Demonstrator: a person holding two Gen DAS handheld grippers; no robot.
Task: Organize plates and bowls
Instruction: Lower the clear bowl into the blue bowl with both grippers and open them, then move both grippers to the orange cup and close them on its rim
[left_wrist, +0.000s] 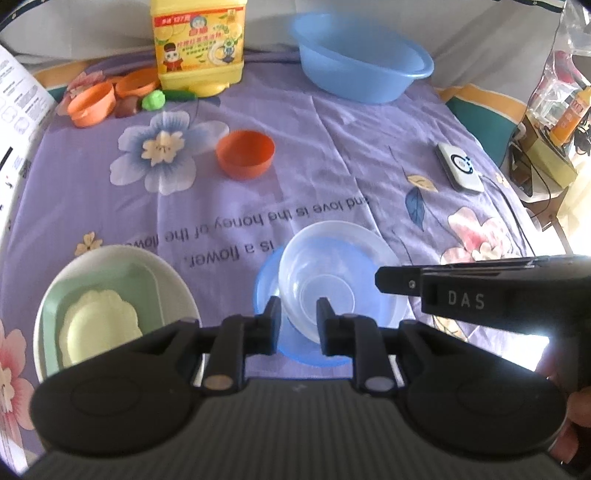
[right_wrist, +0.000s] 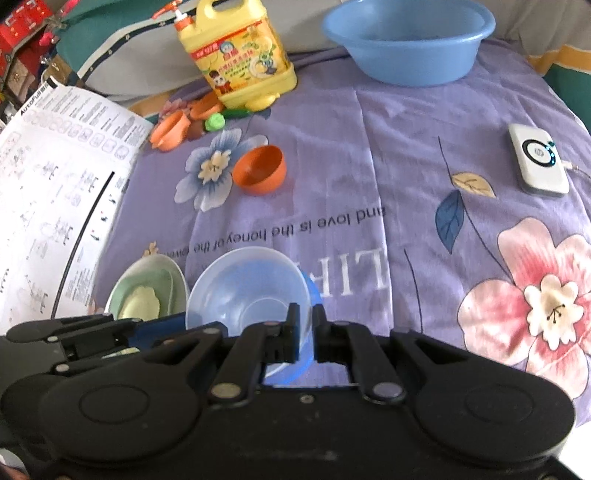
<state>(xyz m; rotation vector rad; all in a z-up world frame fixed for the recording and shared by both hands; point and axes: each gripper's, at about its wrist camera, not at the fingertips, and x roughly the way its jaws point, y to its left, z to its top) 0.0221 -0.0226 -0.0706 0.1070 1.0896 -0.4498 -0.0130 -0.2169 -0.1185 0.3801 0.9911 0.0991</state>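
A purple floral bedsheet (right_wrist: 388, 155) with printed words covers the surface; bright daylight falls from the right

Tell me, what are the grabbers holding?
Both grip the clear plastic bowl by its rim: left gripper at the near edge, right gripper on its side.

clear bowl (left_wrist: 332, 273) on plate (left_wrist: 266, 291); stacked dishes (left_wrist: 110, 295) left.
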